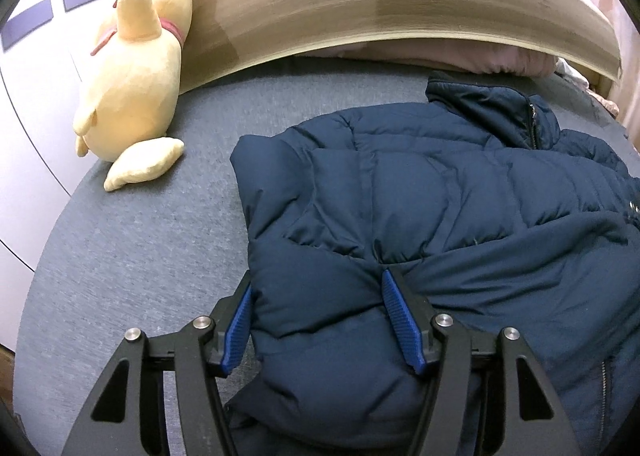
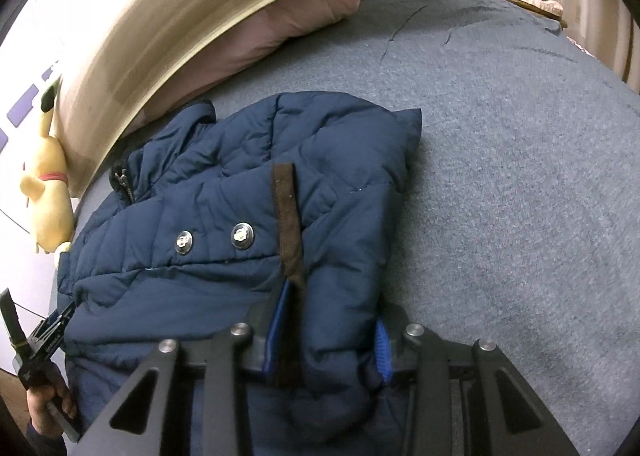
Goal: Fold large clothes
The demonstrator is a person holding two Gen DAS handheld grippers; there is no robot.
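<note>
Your left tongs [image 1: 318, 320] and right tongs [image 2: 332, 330] each pinch a puffy fold of the navy quilted down jacket [image 1: 440, 196] lying ahead; its hem is cut off below.

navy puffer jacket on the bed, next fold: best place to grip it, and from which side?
Grip the near hem corners of the navy puffer jacket, coming from the hem side, collar farthest away. The sleeves look already folded in, so the thick padded edges give the jaws something to pinch. The left gripper and right gripper are each clamped on a bunched edge there; probably fold toward the collar.
</note>
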